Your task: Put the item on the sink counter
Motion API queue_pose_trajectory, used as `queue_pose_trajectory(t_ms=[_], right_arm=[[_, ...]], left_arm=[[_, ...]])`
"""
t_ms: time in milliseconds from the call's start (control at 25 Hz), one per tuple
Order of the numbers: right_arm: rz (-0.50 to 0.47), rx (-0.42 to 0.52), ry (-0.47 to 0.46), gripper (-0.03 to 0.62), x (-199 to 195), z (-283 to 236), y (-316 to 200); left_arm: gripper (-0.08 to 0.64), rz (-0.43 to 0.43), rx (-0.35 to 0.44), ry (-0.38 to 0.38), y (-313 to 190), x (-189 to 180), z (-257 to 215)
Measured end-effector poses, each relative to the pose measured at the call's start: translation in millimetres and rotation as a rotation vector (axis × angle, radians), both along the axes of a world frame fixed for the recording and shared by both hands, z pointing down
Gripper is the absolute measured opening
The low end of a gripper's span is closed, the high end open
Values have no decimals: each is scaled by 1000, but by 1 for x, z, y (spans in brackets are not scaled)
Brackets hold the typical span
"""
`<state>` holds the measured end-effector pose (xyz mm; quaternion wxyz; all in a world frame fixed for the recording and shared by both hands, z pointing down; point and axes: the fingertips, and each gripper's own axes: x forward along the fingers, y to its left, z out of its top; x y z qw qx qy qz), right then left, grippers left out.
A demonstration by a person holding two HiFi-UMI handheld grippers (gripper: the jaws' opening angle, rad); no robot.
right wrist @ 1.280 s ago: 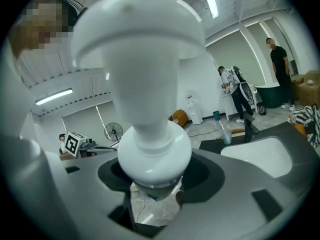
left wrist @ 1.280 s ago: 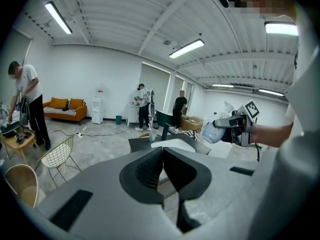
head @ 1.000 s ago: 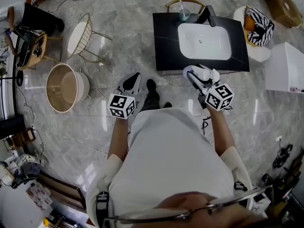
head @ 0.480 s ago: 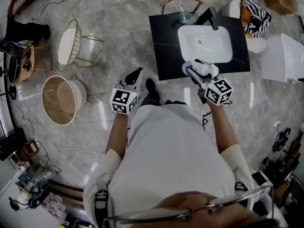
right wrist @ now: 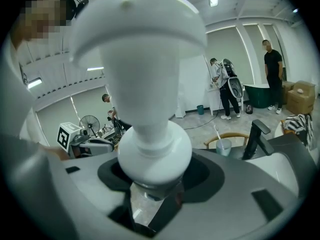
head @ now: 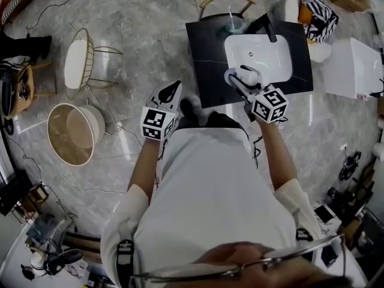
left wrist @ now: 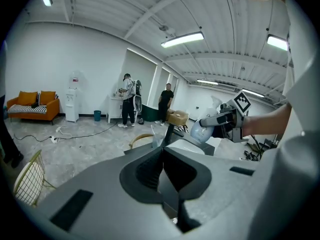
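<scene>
My right gripper (head: 239, 80) is shut on a pale bottle (head: 247, 75) with a white rounded cap, which hangs over the front edge of the black sink counter (head: 205, 53), beside the white basin (head: 259, 54). In the right gripper view the bottle (right wrist: 146, 89) fills the middle and stands up out of the jaws. The left gripper view shows that bottle (left wrist: 202, 131) from the side, above the counter. My left gripper (head: 170, 90) is shut and empty, over the floor left of the counter.
A black faucet (head: 267, 24) and a cup with a toothbrush (head: 233, 21) stand at the counter's back. A wooden chair (head: 225, 0) is behind it and a white cabinet (head: 354, 68) to the right. A round basket (head: 73, 132) and wire chair (head: 78, 62) stand left. People stand far off.
The person has stepped closer to the sink. My right gripper has carried the bottle forward, from in front of the counter to over its front edge. The left gripper stays shut.
</scene>
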<state>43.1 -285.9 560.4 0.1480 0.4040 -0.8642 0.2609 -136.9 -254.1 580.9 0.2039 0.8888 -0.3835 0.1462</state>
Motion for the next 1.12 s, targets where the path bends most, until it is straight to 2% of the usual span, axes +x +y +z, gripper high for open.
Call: queue_pose_trajectory(t_ms=[200, 400, 600, 1120], right_arm=[[-34, -18, 24, 252, -5, 21, -26], [-86, -28, 64, 252, -8, 46, -57], [-161, -20, 163, 252, -12, 86, -96], [-245, -43, 344, 252, -29, 213, -177]], left_arm=[[5, -30, -22, 1, -12, 4, 12], [5, -94, -36, -5, -21, 10, 18], [5, -193, -66, 5, -30, 20, 20], [5, -343, -121, -28, -36, 30, 33]])
